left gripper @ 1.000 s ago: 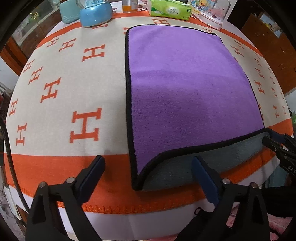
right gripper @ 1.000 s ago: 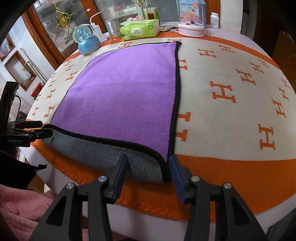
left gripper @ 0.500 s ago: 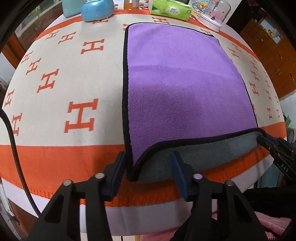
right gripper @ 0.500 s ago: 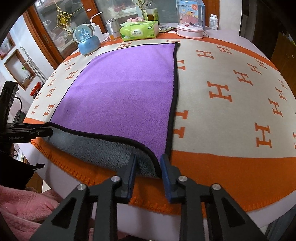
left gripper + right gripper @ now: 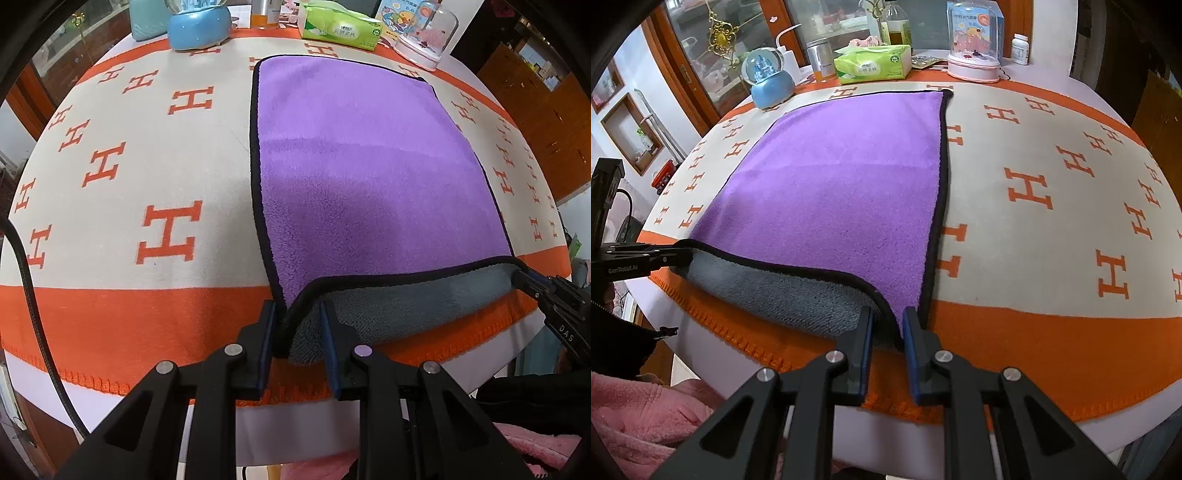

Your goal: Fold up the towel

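A purple towel (image 5: 369,177) with black piping and a grey underside lies spread on a round table covered by a cream cloth (image 5: 147,155) patterned with orange H marks and an orange border band. The towel's near edge is raised off the cloth along the table's near edge, showing the grey underside in a shallow arch. The left gripper (image 5: 297,334) has its two fingers drawn close around the towel's near left corner, the piping and grey pile between the blue pads; whether the pads press the fabric on both sides cannot be told. The right gripper (image 5: 888,334) has its fingers narrowed around the near right corner in the same way, the piped corner standing between them, and firm contact is again not clear. Along the table's far edge stand a blue-based snow globe (image 5: 768,79) with a small castle inside, a silver tin (image 5: 820,59), a green tissue pack (image 5: 873,64) with tissue poking from its top, a clear dome on a pink base (image 5: 974,44) holding a pink figure, and a small white bottle (image 5: 1020,48). Pink fleece (image 5: 639,417) shows below the near edge.
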The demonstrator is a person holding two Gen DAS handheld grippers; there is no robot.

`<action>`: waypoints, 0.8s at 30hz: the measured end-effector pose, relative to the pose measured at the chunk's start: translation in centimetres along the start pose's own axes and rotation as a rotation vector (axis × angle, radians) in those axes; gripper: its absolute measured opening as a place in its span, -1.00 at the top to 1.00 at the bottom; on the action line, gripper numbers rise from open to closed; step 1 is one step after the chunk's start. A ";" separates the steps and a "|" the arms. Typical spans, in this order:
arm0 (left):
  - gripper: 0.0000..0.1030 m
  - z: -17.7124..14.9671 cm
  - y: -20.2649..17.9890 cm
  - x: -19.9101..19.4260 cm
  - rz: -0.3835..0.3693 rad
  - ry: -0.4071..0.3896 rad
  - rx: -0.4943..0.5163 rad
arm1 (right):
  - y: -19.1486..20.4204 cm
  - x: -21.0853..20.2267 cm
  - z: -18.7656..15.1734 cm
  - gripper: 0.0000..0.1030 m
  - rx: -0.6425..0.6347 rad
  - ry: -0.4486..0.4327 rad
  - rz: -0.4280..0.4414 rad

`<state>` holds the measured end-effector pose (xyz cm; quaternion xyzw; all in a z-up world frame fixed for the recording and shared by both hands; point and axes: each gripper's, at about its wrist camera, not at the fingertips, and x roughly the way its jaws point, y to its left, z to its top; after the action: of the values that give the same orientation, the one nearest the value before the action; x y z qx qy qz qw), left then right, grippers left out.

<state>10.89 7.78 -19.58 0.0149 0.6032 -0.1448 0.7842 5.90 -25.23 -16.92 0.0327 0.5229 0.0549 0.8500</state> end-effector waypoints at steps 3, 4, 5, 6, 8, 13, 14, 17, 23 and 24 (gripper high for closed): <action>0.58 -0.1 -0.1 -0.4 0.003 -0.008 0.004 | 0.0 -0.2 0.2 0.70 0.000 -0.006 0.001; 0.59 -0.1 -0.1 -0.4 0.004 -0.012 0.003 | 0.1 -0.2 0.2 0.70 0.000 -0.009 0.002; 0.62 -0.2 -0.1 -0.6 0.005 -0.018 0.003 | 0.1 -0.4 0.3 0.73 -0.001 -0.015 0.007; 0.67 -0.2 -0.1 -0.8 0.002 -0.025 0.003 | 0.1 -0.4 0.3 0.83 0.000 -0.017 0.007; 0.71 -0.1 -0.3 -1.2 0.008 -0.036 0.010 | 0.2 -0.5 0.5 0.88 0.001 -0.018 0.009; 0.74 0.3 0.0 -1.8 -0.004 -0.019 0.012 | 0.3 -1.2 1.1 0.91 -0.004 -0.040 0.027; 0.74 0.4 0.1 -2.0 -0.007 -0.015 0.012 | 0.3 -1.4 1.3 0.91 -0.002 -0.048 0.031; 0.74 1.2 -0.2 -2.2 -0.014 0.009 0.014 | 0.2 -2.0 2.1 0.91 -0.002 -0.067 0.039; 0.74 2.9 -0.3 -3.5 -0.010 0.038 0.032 | 0.2 -3.3 3.9 0.91 -0.014 -0.106 0.044; 0.74 3.3 -0.4 -3.7 -0.009 0.045 0.041 | 0.2 -3.5 4.3 0.91 -0.018 -0.116 0.044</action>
<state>13.05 7.55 -15.13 0.0315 0.6178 -0.1600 0.7692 8.15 -25.45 -11.91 0.0397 0.4716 0.0765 0.8776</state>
